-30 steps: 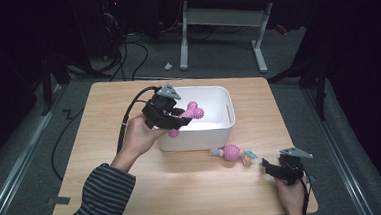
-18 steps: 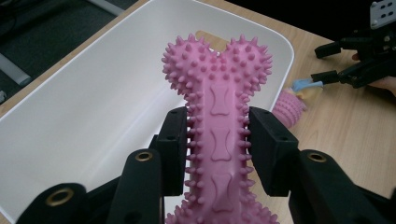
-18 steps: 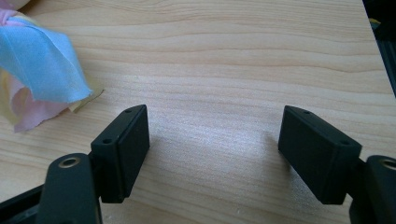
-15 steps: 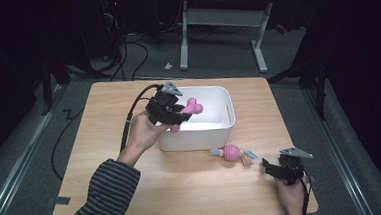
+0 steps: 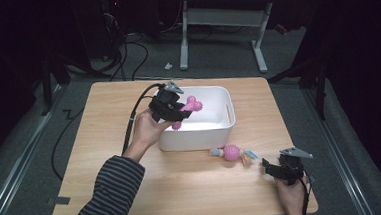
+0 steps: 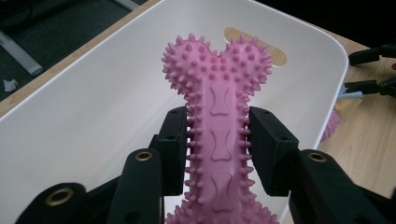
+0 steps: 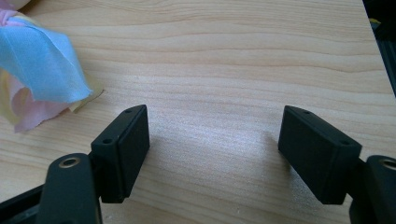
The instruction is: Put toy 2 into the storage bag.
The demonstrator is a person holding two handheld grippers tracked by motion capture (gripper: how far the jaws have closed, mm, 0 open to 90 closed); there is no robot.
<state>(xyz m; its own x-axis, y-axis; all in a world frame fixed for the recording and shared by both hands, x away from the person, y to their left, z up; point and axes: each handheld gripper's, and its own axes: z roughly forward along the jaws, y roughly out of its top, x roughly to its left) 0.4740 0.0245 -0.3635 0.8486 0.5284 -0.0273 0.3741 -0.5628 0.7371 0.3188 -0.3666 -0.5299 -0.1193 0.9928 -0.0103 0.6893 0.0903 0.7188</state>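
A: How will the pink spiked bone toy (image 6: 218, 116) handle?

B: Probably light, rubbery, flexible; the nubs should resist slipping. Grasp at the narrow shaft, as shown: left gripper (image 6: 218, 140) clamped there, holding the toy above the white bin (image 5: 220, 130).

A: Pose?

B: Left forearm reaches forward from the worktop's (image 5: 193, 182) near edge. Right gripper (image 7: 212, 149) wide open, empty, low over the worktop.

This looks like a lab or recording room rather than a home. A bare wooden tabletop (image 5: 193, 187) stands alone on grey carpet (image 5: 285, 56), ringed by darkness and lit from above. Black cables (image 5: 125, 56) trail loose over the floor behind it, a white-legged desk frame (image 5: 221, 23) stands farther back, and metal rails (image 5: 13, 188) run along the floor on both sides.
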